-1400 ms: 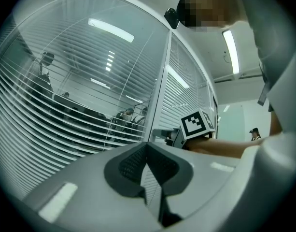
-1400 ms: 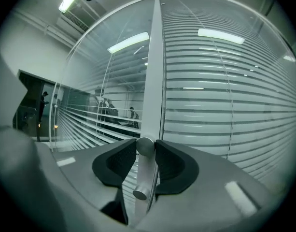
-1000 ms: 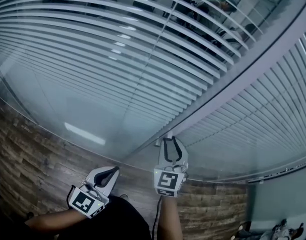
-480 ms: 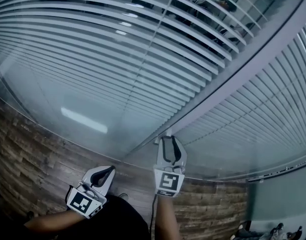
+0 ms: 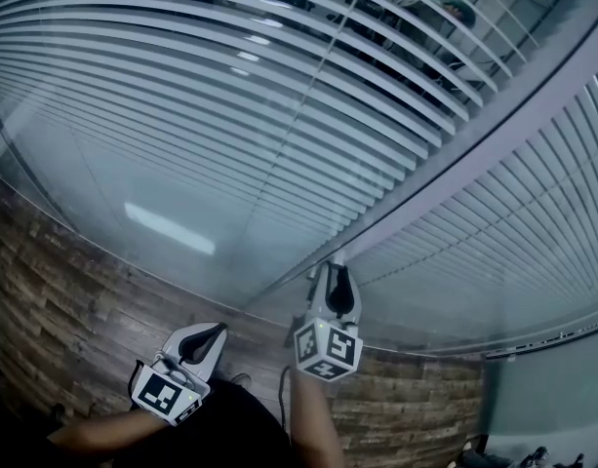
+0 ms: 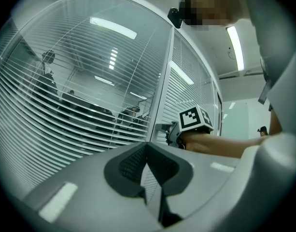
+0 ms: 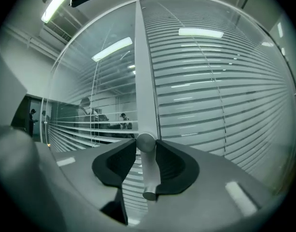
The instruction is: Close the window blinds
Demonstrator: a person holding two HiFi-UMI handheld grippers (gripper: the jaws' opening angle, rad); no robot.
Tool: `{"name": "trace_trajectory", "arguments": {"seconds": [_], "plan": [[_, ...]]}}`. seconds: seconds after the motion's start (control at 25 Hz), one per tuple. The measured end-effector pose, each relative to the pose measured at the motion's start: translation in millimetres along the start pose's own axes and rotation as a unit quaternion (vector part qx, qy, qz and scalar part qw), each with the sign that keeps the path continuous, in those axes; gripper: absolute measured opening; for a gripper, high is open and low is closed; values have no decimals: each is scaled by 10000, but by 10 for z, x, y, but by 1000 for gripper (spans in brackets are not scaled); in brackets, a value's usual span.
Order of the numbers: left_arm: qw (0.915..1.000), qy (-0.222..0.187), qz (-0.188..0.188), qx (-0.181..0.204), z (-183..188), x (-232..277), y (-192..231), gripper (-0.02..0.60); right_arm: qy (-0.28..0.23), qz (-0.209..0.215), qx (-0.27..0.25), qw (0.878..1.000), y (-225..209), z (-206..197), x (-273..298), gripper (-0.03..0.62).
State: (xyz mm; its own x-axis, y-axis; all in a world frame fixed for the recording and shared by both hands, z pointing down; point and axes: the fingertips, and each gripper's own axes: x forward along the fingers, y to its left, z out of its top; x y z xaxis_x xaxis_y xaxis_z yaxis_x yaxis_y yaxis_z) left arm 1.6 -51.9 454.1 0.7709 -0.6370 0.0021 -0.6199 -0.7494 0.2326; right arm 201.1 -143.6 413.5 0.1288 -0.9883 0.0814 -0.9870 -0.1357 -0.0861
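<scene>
Horizontal window blinds [image 5: 230, 115] hang behind a glass partition, with a second blind panel [image 5: 513, 222] to the right of a grey mullion [image 5: 455, 154]. A small metal knob [image 5: 335, 259] sticks out of the mullion. My right gripper [image 5: 333, 269] is shut on this knob [image 7: 146, 142], which sits between the jaw tips with its stem running down between the pads. The left panel's slats [image 7: 104, 124] are partly open and show a room behind; the right panel's slats [image 7: 210, 95] look flatter. My left gripper [image 5: 216, 332] hangs lower left, shut and empty [image 6: 148, 148].
A wood-plank floor [image 5: 64, 291] runs along the foot of the glass. A plain wall [image 5: 542, 388] stands at the lower right. Behind the left panel, people [image 7: 122, 119] sit in the room. The person's forearm [image 6: 225, 144] reaches to the right gripper.
The right gripper has rolled about its own axis while staying on the knob; its marker cube now shows a corner. The left gripper has stayed put.
</scene>
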Motion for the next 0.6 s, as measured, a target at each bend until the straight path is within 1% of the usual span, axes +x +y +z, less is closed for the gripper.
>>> {"name": "trace_trajectory", "arguments": {"seconds": [0.12,0.2,0.28,0.36,0.48,0.52,0.6], "plan": [[10000,42,62,-46,42,49,36,-2,72,3,-264,9996,-50,62,66,129],[9999,42,71,-68,55,54,35,-2,129,-3,-644,9978,-55,81,71,129],[10000,16,61,-63,24,29,30,-2,188,19,-1130,9934,-41,48,52,127],[10000,-6,46,-52,33,19,22,-2,282,65,-1725,9846,-20,44,45,127],[10000,14,21,-60,90,38,-4,-2,435,94,-2758,9602,6,92,55,129],[10000,17,13,-70,99,43,-13,-2,480,110,-2956,9540,11,102,59,129],[9999,33,-7,-108,92,53,-29,-2,559,167,-3065,9501,16,107,71,129]]}}
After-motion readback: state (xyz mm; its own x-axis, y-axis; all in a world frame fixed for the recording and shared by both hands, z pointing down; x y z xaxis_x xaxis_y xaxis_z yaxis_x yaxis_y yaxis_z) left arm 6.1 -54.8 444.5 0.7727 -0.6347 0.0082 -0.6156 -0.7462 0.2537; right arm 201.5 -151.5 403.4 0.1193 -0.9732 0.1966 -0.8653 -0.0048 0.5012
